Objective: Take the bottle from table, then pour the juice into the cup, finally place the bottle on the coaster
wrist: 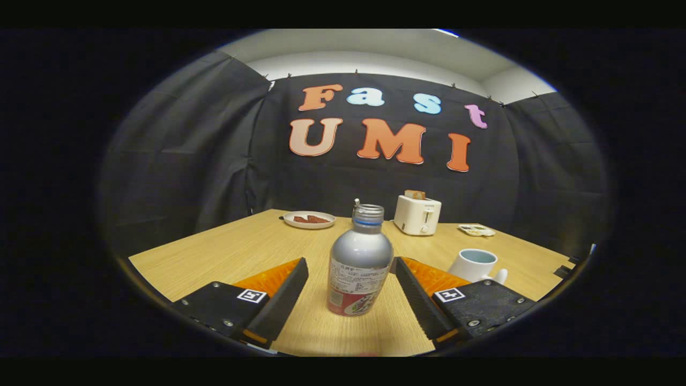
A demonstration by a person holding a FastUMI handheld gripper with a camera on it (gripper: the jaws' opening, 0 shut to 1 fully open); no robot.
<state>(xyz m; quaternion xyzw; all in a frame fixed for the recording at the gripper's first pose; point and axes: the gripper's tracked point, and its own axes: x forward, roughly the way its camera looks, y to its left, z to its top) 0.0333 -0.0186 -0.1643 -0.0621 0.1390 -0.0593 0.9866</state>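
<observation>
Spread wide and gripping nothing, the gripper (351, 279) flanks an uncapped metal bottle (359, 262) standing mid-desk, left of the cup (474, 264); rigid, smooth and likely slippery, with juice free to spill, it seems best clamped level around its labelled lower body.

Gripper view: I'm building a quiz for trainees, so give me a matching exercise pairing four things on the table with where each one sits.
Things:
1. bottle
2. cup
3. toaster
4. plate

Places:
A. far side of the table, beyond the left finger, holding reddish-brown pieces
B. upright between the open fingers of the hand-held gripper, neither finger touching it
C. just beyond the right finger
D. at the back of the table, with a slice sticking out of its top

Pairs: 1-B, 2-C, 3-D, 4-A
</observation>
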